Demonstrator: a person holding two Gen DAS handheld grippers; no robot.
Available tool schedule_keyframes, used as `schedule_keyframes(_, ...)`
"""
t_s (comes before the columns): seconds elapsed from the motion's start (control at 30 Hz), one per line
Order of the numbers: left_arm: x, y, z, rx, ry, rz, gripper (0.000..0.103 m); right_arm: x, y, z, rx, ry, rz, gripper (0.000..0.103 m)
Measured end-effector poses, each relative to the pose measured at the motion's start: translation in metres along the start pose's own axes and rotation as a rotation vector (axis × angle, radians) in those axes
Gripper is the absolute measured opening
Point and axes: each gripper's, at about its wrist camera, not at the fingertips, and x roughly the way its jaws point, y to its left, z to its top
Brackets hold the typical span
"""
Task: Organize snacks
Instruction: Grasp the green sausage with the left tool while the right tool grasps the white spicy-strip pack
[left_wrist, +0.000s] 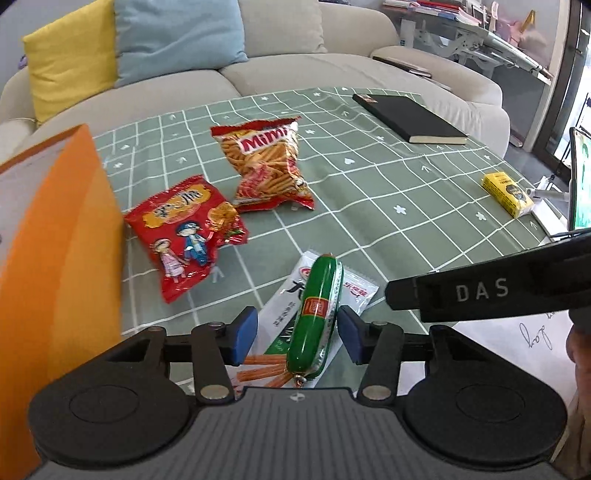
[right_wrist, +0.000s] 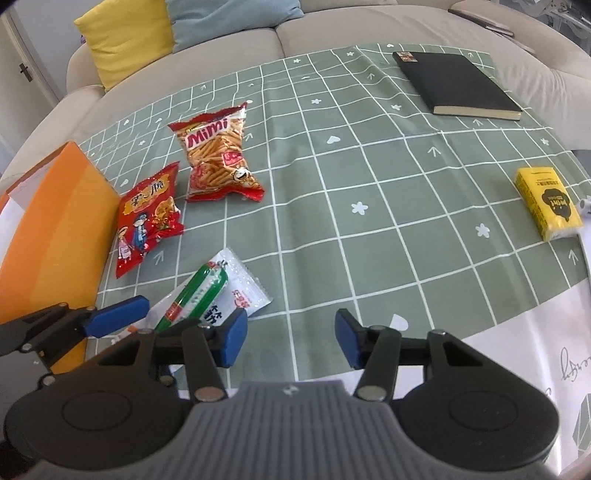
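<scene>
Left gripper (left_wrist: 297, 334) straddles the green sausage (left_wrist: 316, 317), jaws part open, right pad (left_wrist: 349, 332) close beside the casing, left pad clear; no grip yet. Sausage lies atop a white packet (left_wrist: 354, 291) at the near table edge. Likely light, firm, with a slick round casing that could roll or squirt out; mid-body, across the short axis, looks the best hold. Packet beneath is thin and crinkly, may drag along. Right gripper (right_wrist: 290, 339) hangs part open, empty, over the green cloth (right_wrist: 369, 177). Two red bags (right_wrist: 147, 218) farther back; orange box (left_wrist: 62, 240) left.
</scene>
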Motion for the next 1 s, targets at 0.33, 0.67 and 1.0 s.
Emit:
schedule_keyframes(0.33, 0.0, 0.007, -0.002, -0.016, -0.026, 0.002, 0.031, 0.011, 0.007, 0.001, -0.014, 0.003, 0.021, 0.052)
schedule_keyframes(0.67, -0.022, 0.015, -0.004, -0.106, -0.005, 0.136, 0.025, 0.013, 0.017, 0.001, -0.008, -0.016, 0.14, 0.051)
schedule_keyframes(1.0, -0.032, 0.013, -0.016, -0.111, 0.023, 0.204, 0.025, 0.023, 0.041, -0.005, -0.064, -0.017, 0.181, 0.043)
